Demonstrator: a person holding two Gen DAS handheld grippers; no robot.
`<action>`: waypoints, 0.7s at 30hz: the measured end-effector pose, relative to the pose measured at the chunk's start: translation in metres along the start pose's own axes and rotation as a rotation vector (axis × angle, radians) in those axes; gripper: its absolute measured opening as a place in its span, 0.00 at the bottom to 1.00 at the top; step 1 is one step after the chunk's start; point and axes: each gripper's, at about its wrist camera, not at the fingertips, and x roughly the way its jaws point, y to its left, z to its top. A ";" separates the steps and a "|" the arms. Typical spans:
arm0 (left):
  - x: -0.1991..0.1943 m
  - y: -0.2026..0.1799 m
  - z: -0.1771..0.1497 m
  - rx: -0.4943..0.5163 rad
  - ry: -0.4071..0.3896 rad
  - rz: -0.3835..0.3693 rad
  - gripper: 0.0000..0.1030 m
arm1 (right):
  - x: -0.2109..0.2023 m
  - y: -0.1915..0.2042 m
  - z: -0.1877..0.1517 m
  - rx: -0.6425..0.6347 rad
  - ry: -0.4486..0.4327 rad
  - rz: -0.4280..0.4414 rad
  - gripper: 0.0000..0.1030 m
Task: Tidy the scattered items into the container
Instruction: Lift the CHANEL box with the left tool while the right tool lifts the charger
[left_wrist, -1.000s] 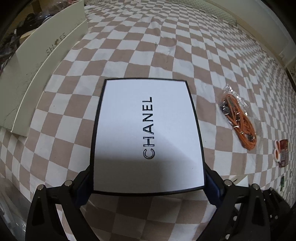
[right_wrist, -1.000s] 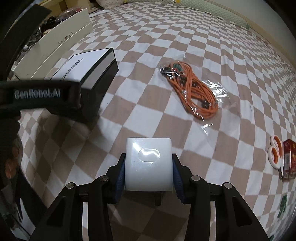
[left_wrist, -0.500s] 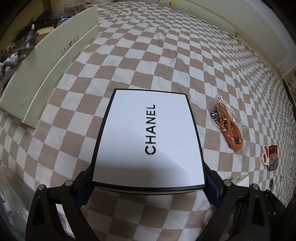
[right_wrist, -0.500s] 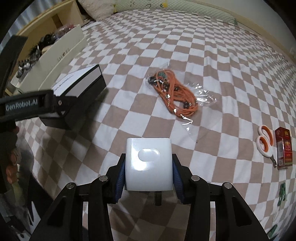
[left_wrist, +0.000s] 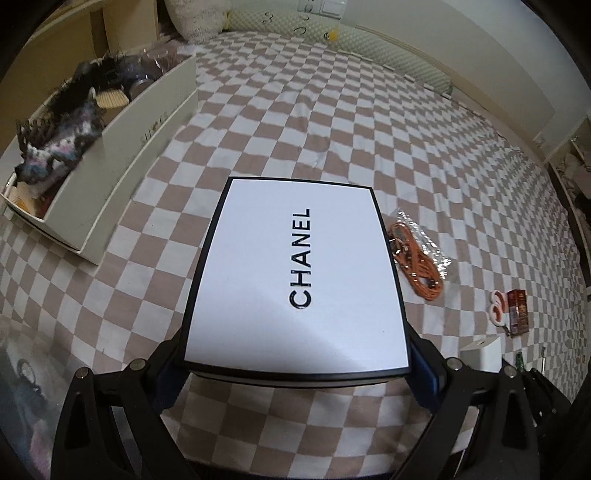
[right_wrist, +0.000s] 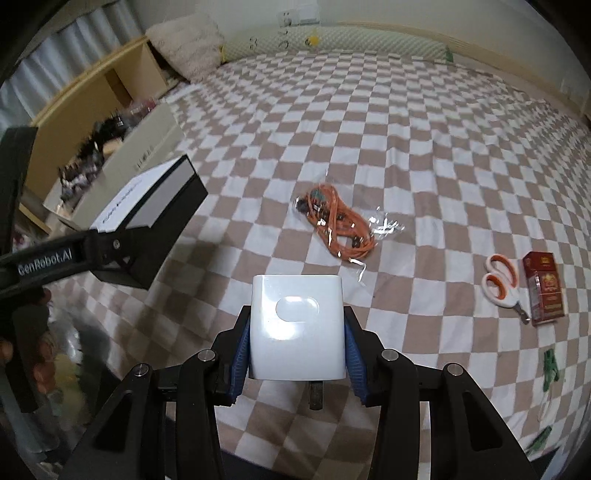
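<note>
**Both grippers loaded above the checked bed**

While the long cream box printed "SHOES" sits at ten o'clock, already holding brushes, the left gripper has its jaws clamped on the box marked "CHANEL". The right gripper, beside the arm lettered "GenRobot.AI", grips a white charger. Judged: carrying; next, a release over the container. Orange cable, scissors and red packet lie at two o'clock.
</note>
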 end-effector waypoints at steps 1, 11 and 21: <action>-0.005 0.009 0.000 0.002 -0.006 -0.003 0.95 | -0.006 0.000 0.001 0.004 -0.011 0.001 0.45; -0.048 -0.009 0.005 0.030 -0.094 -0.060 0.95 | -0.068 -0.016 0.001 0.065 -0.110 0.023 0.45; -0.101 -0.014 0.002 0.075 -0.176 -0.090 0.95 | -0.122 -0.027 -0.002 0.094 -0.198 0.027 0.45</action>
